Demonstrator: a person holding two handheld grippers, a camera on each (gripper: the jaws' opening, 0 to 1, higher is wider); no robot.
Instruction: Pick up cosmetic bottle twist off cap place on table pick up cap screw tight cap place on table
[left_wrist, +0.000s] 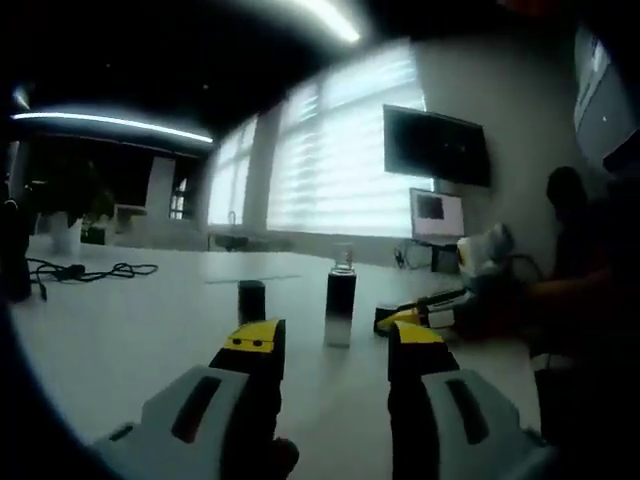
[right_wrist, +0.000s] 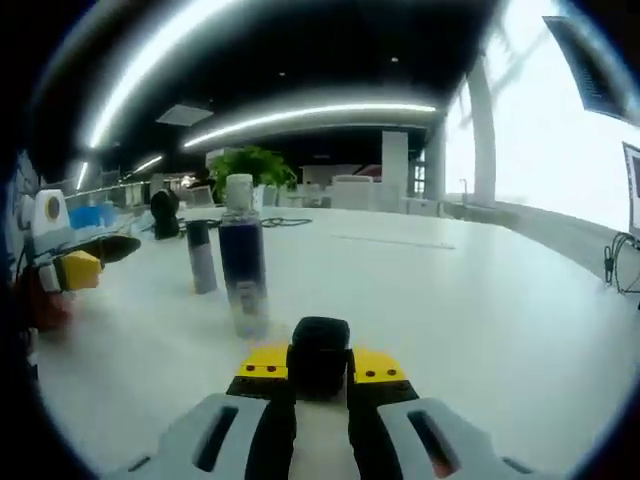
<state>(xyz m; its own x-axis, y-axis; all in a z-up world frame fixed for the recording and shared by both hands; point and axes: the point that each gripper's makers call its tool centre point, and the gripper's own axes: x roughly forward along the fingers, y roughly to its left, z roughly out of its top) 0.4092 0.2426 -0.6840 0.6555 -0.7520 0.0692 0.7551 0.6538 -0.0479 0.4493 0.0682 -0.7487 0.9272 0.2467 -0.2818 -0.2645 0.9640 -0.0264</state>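
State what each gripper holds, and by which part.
The right gripper clamps the black cap by its sides. The left gripper is open and holds nothing.

A white table (right_wrist: 480, 300) was lit by ceiling light strips (right_wrist: 300, 113); blinded windows (left_wrist: 340, 150) and a wall-mounted screen (left_wrist: 436, 146) were seen behind.

Left gripper (left_wrist: 330, 345) hangs over the table (left_wrist: 120, 340), jaws apart and empty. Ahead stand the uncapped bottle (left_wrist: 341, 306) and a dark cap (left_wrist: 252, 301), apart.
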